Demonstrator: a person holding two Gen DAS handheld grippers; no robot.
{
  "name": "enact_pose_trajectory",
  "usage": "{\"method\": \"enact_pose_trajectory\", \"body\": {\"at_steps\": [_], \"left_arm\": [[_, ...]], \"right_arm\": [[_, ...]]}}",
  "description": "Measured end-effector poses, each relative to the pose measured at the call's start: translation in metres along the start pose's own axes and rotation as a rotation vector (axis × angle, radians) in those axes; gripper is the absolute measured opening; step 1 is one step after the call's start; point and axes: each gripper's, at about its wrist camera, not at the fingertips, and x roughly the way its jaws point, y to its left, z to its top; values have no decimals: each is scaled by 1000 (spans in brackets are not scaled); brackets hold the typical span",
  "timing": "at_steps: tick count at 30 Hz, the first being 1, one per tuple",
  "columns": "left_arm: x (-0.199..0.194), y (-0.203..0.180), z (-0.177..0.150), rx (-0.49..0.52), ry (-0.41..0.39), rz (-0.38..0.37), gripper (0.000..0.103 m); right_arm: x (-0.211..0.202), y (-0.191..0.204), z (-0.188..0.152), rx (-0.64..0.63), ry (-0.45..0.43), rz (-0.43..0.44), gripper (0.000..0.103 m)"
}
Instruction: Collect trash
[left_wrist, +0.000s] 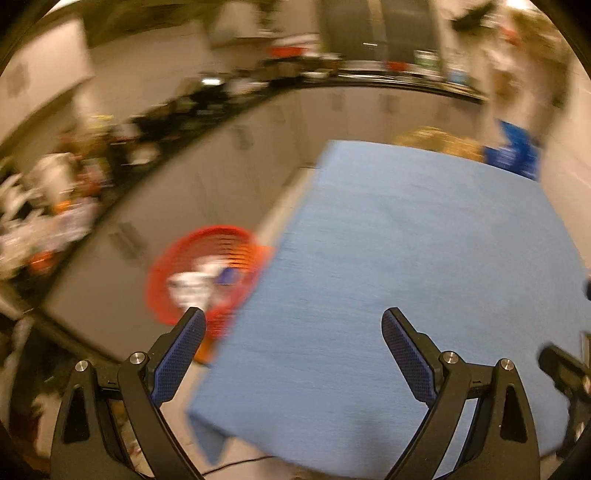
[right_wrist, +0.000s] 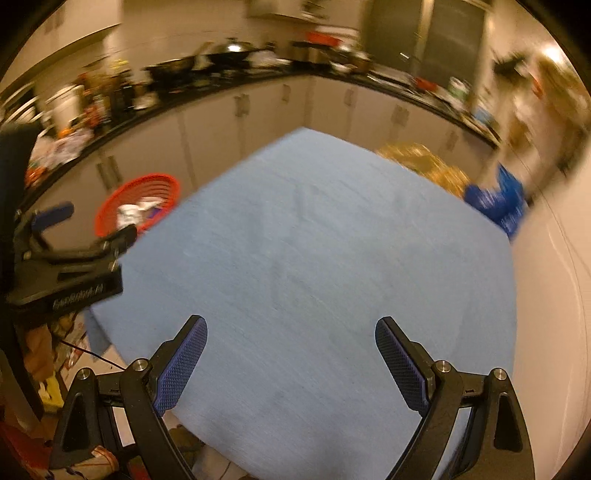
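Observation:
A red slatted basket (left_wrist: 201, 273) stands on the floor left of the blue-clothed table (left_wrist: 424, 277). It holds crumpled white and blue trash (left_wrist: 195, 286). My left gripper (left_wrist: 293, 325) is open and empty, near the table's left edge, just right of the basket. My right gripper (right_wrist: 291, 332) is open and empty above the table's near part (right_wrist: 314, 258). The basket (right_wrist: 138, 205) and the left gripper (right_wrist: 92, 229) also show at the left of the right wrist view. Both views are blurred.
A golden heap (right_wrist: 424, 164) and a blue plastic bag (right_wrist: 498, 201) lie at the table's far right corner. Cluttered dark counters (right_wrist: 221, 74) over white cabinets ring the room. A white wall (right_wrist: 550, 295) stands right of the table. Clutter lies on the floor at lower left (right_wrist: 55, 369).

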Motion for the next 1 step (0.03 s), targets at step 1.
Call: {"method": "enact_pose_trajectory", "body": {"at_steps": [1], "left_arm": [[4, -9, -2, 15, -6, -57, 95]], "right_arm": [[3, -11, -5, 31, 15, -10, 95]]}}
